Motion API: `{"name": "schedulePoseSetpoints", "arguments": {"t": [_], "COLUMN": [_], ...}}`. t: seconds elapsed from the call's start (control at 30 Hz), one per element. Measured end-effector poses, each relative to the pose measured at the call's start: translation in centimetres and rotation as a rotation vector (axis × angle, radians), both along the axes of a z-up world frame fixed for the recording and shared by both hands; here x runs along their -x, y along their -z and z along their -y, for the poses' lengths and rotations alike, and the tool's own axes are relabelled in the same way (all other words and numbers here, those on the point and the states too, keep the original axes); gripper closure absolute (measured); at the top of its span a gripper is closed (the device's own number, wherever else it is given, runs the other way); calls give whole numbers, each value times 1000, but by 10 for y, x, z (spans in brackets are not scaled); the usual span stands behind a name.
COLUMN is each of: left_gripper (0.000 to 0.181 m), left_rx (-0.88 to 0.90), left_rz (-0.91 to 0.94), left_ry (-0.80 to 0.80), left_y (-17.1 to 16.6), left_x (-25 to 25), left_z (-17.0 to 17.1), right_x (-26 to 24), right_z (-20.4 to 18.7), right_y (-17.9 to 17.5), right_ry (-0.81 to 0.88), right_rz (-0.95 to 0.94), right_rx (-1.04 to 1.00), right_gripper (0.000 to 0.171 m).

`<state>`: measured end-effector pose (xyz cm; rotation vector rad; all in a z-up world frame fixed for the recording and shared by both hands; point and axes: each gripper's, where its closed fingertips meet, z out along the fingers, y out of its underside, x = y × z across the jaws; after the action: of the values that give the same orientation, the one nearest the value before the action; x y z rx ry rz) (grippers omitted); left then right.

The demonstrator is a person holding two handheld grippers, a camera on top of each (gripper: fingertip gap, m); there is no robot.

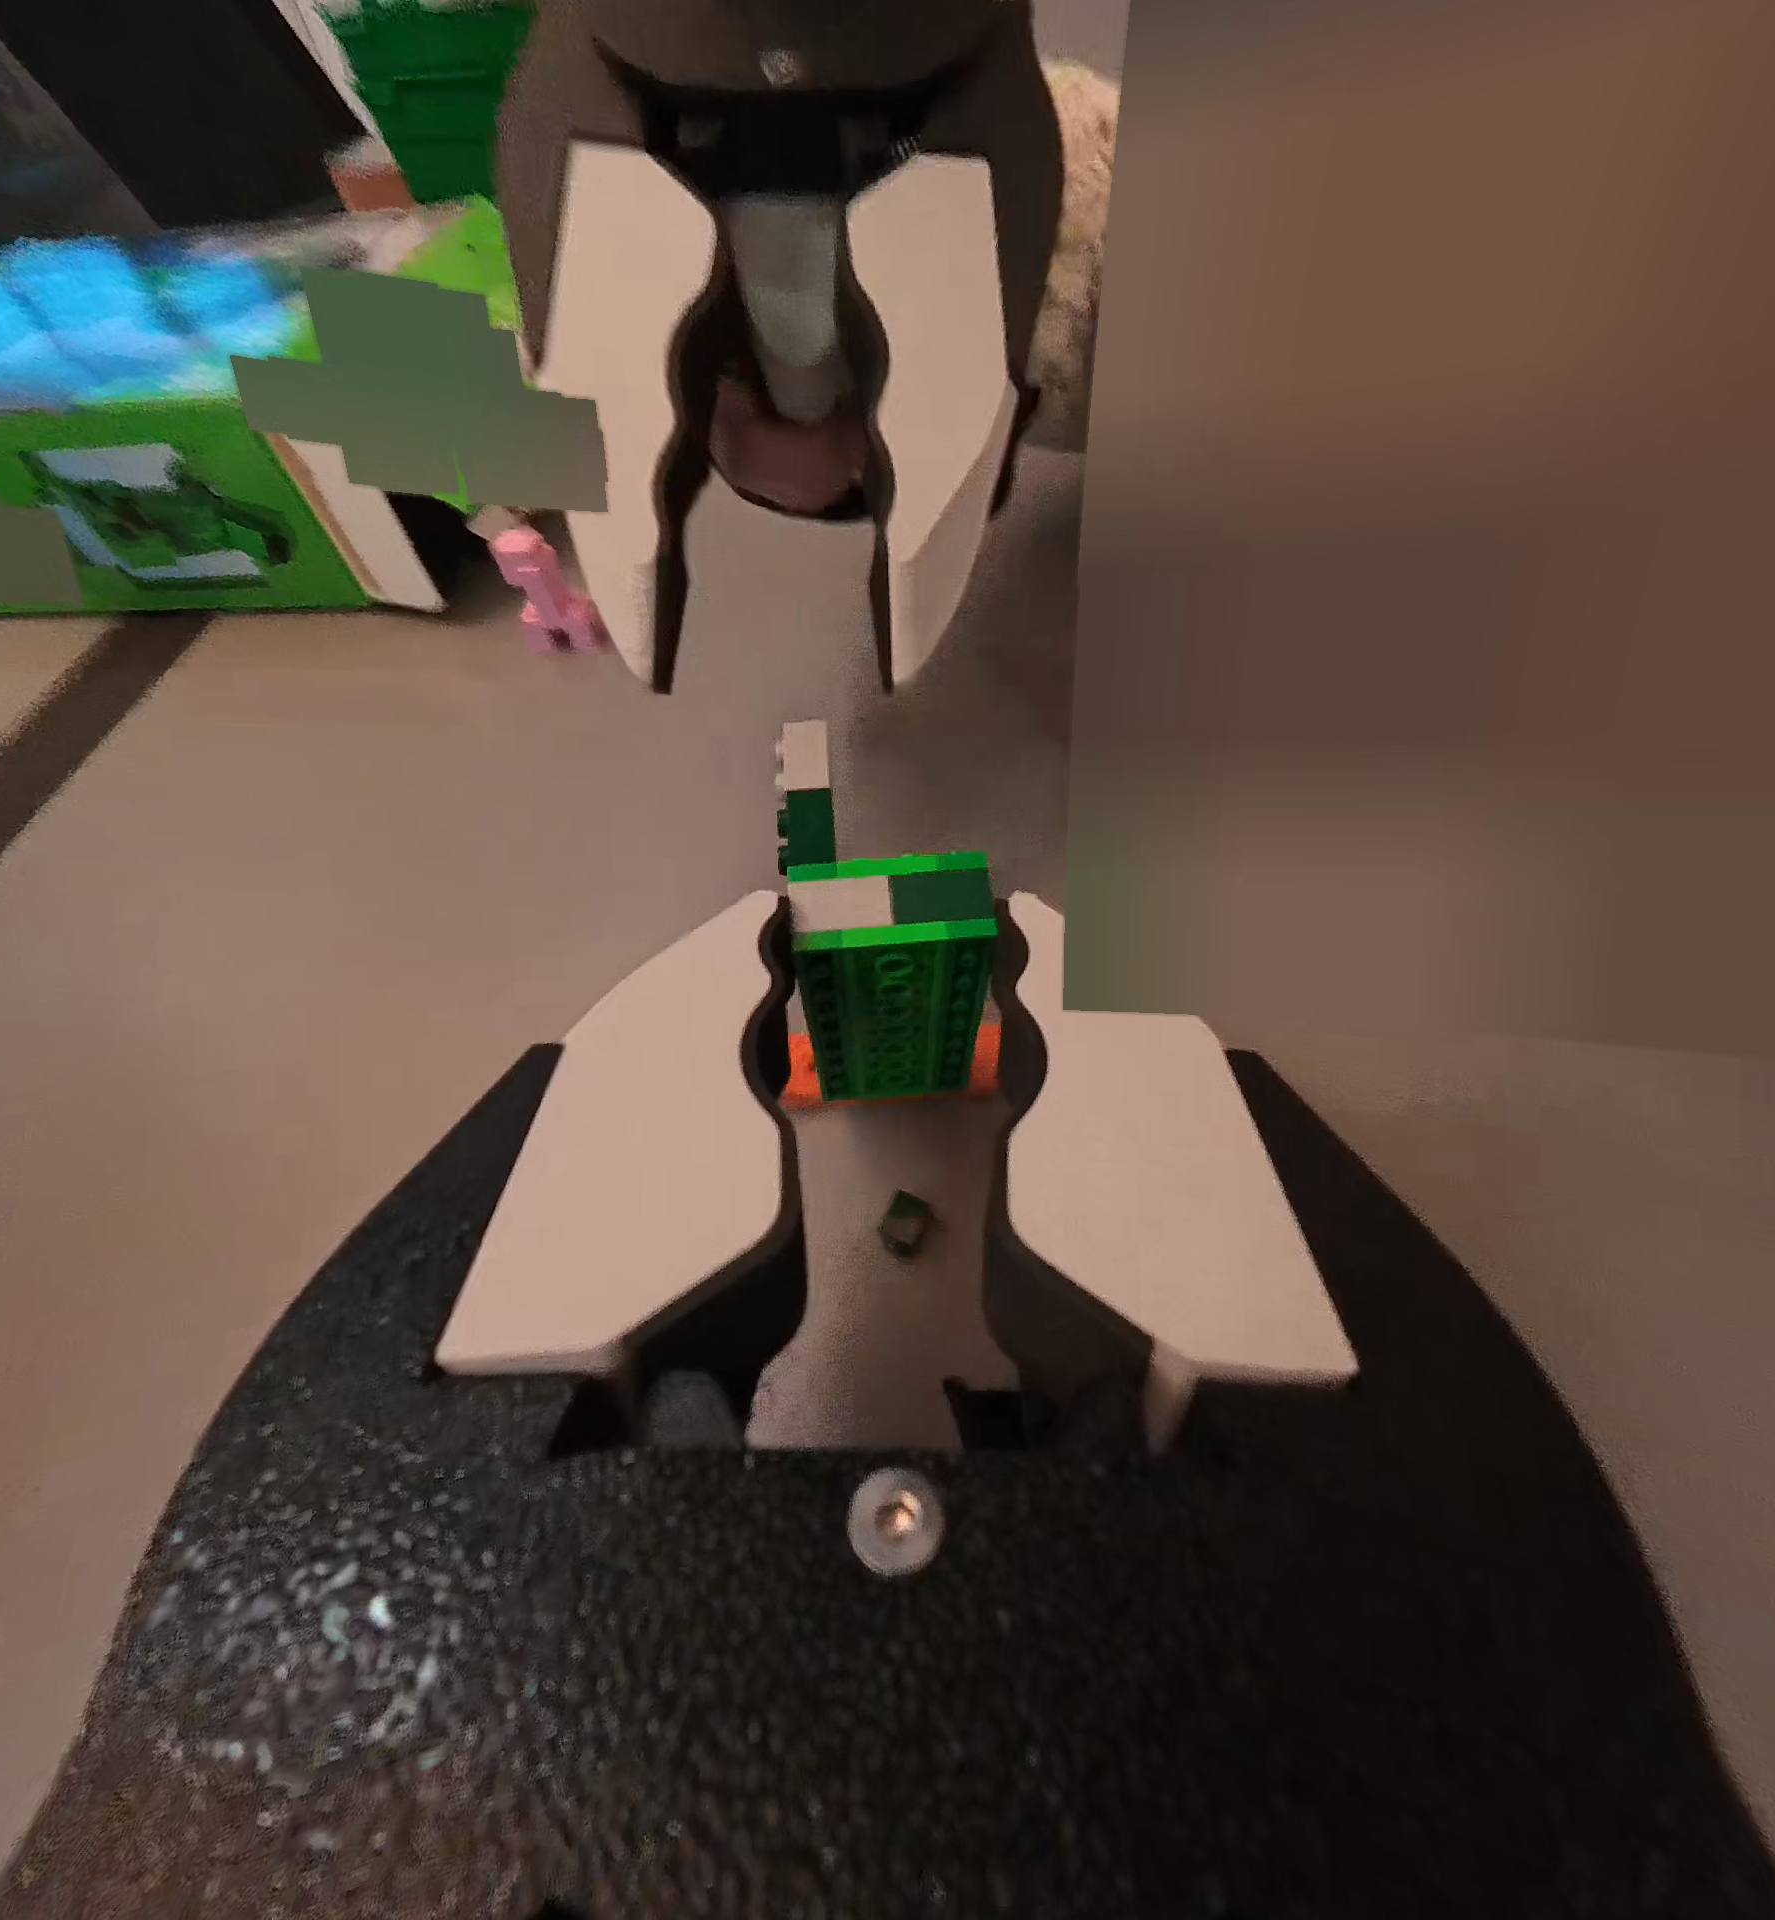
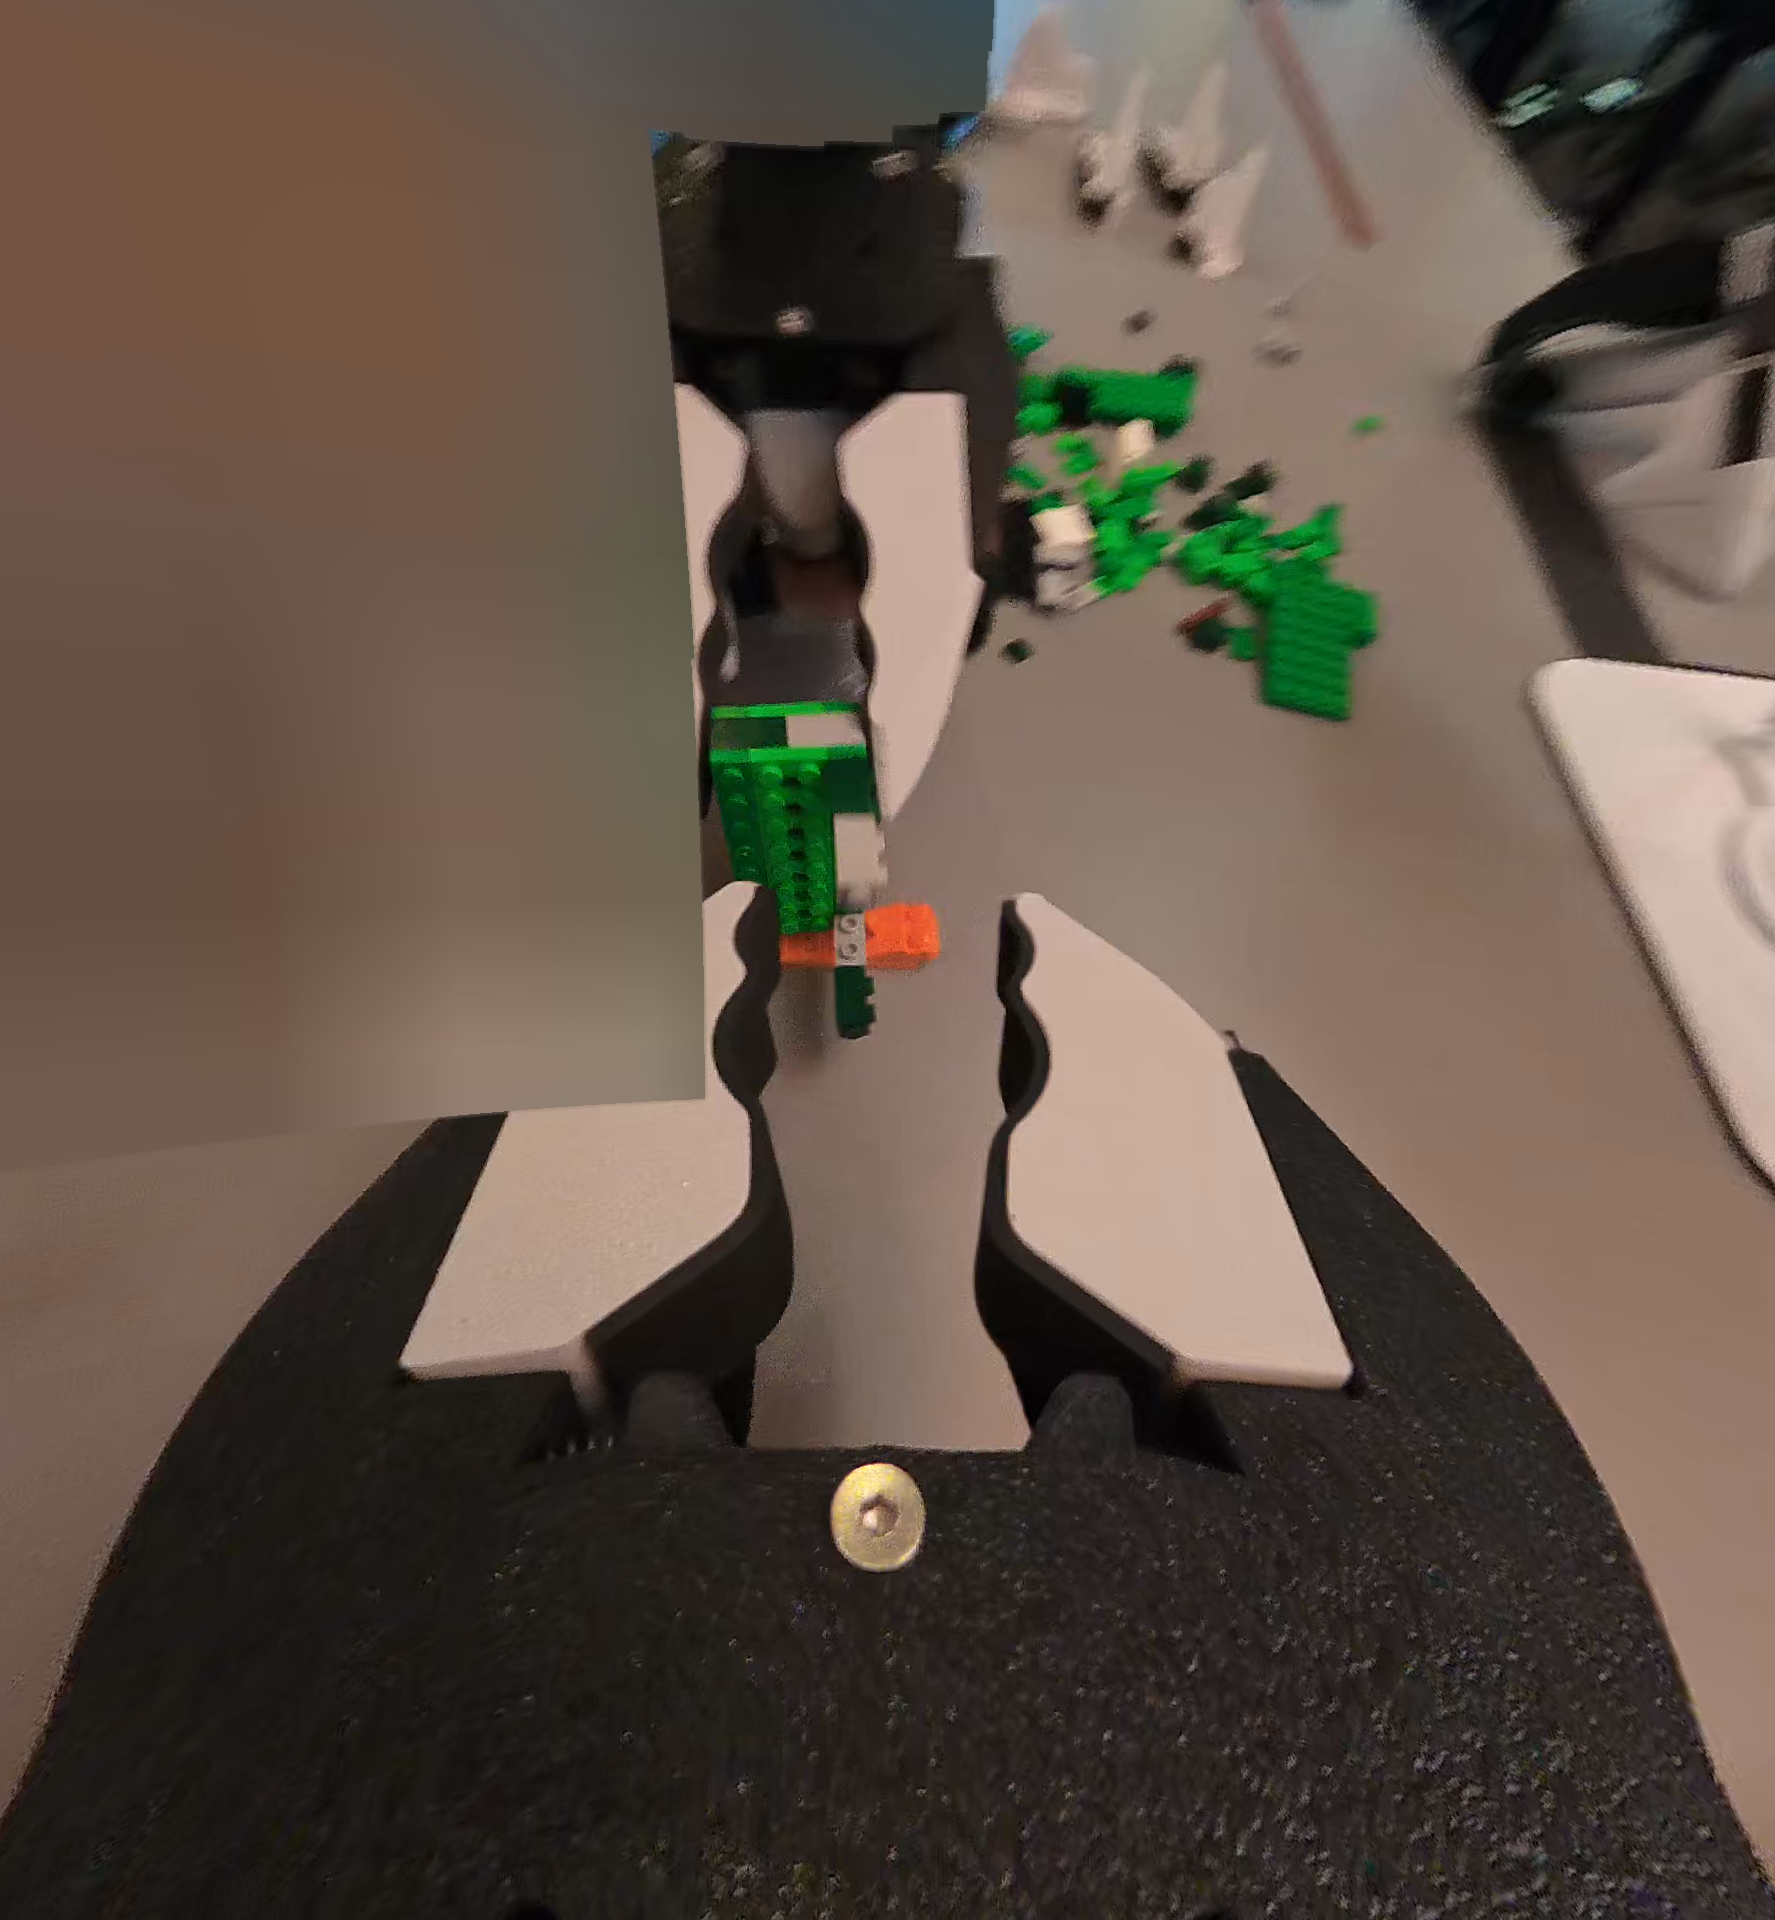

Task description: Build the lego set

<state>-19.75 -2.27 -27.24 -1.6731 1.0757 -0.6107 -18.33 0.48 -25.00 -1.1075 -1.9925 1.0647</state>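
Note:
My left gripper [image 1: 898,930] is shut on a green Lego assembly [image 1: 893,997] and holds it above the grey table. The assembly has white and dark green bricks, and an orange piece [image 2: 898,935] at one end. A small white and dark green stack [image 1: 805,800] sticks out of it towards my right gripper [image 1: 774,675]. In the right wrist view my right gripper [image 2: 883,914] is open and empty, facing the left gripper [image 2: 795,748]. The assembly's [image 2: 789,831] orange end lies between the right fingertips without touching them.
A pile of loose green bricks [image 2: 1226,540] lies on the table behind the left gripper. A white tray [image 2: 1693,883] sits at the right. A green box [image 1: 135,499] and a pink figure [image 1: 550,592] stand behind the right gripper. A small dark green piece [image 1: 904,1231] lies below the assembly. My hands' fingertips stand some 5 cm from each other.

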Motion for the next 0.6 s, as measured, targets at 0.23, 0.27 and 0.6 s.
{"name": "schedulePoseSetpoints", "arguments": {"t": [0.23, 0.27, 0.6], "left_gripper": [145, 145, 145], "left_rx": [-475, -538, -694], "left_rz": [-87, -149, -425], "left_ry": [-447, -501, -697], "left_y": [-53, -57, -66], "left_x": [34, 37, 29], "left_z": [-32, -34, -39], "right_x": [15, 17, 34], "right_z": [-17, -16, 4], "right_y": [-56, -62, -68], "right_ry": [338, 377, 648], "right_rz": [-257, -281, -207], "right_rx": [10, -21, -220], "right_gripper": [119, 117, 95]}}
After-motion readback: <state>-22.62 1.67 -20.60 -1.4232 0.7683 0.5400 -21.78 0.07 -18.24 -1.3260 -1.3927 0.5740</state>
